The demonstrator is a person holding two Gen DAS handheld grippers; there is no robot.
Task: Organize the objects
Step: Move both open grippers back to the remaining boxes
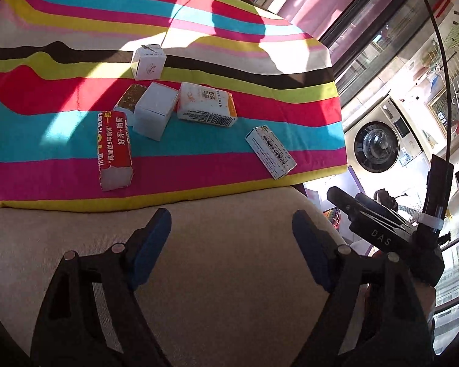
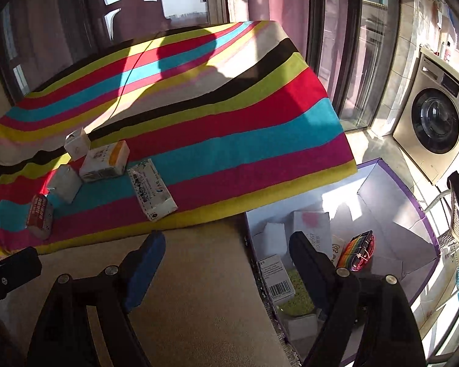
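The left gripper [image 1: 231, 246] had its blue pads spread with nothing between them, above bare beige cushion [image 1: 223, 275]. The right gripper [image 2: 226, 263] also stood spread and empty, over the cushion's right edge. Beyond lay the striped cloth [image 1: 199, 165] with six small boxes: the red-labelled box [image 1: 114, 150] nearest left, the long white box [image 1: 270, 152] near right. Right of the cushion, lower down, an open purple-rimmed box [image 2: 394, 208] held other packages.

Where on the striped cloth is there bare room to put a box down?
The right half of the striped cloth, beyond the long white box, is bare, as is the far end. Boxes crowd the near left, around the red box.
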